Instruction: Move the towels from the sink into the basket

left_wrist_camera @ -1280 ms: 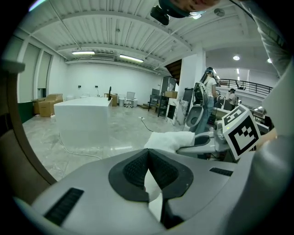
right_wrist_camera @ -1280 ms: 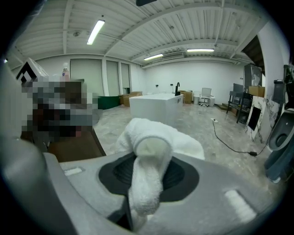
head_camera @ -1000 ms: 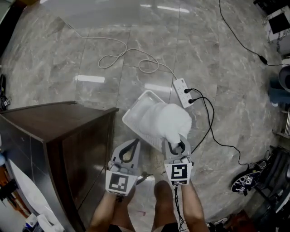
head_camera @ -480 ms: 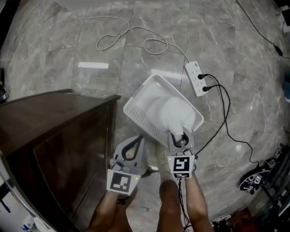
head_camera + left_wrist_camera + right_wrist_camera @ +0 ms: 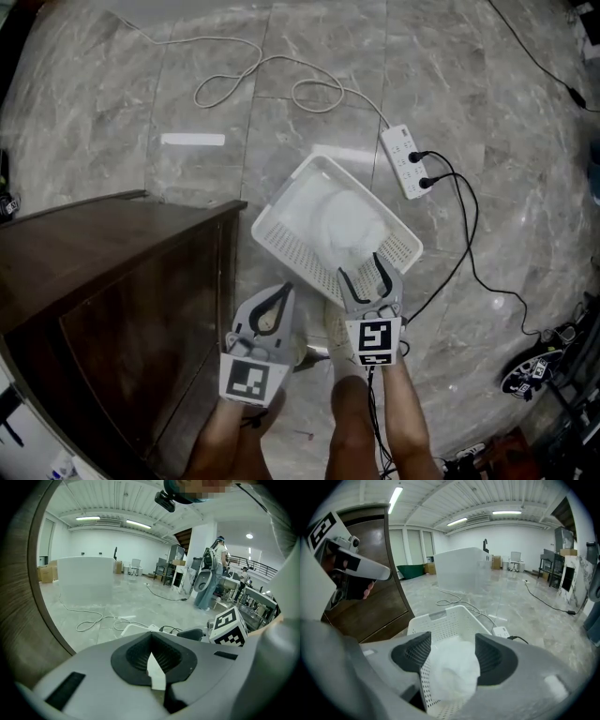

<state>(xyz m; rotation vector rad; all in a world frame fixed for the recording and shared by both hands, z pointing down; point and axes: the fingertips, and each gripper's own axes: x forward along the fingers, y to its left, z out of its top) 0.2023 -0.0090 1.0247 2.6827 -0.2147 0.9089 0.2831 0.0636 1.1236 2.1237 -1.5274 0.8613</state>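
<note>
Right gripper point(image 5: 364, 274) jaws just opening, now apart, towel point(image 5: 349, 221) loose between them in basket point(image 5: 281, 255); best lift straight up, avoid snagging; left gripper point(image 5: 281, 292) jaws closed, empty

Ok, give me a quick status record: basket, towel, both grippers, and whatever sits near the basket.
basket: white perforated basket on the floor, beside the dark wooden cabinet
towel: white towel bunched inside the basket
right gripper: right gripper over the basket's near rim; jaws have just been opening and stand apart, with the towel below them, not gripped
left gripper: left gripper beside the basket, jaws together, no towel in them
nearby: power strip with two plugs, on the floor by the basket
</note>
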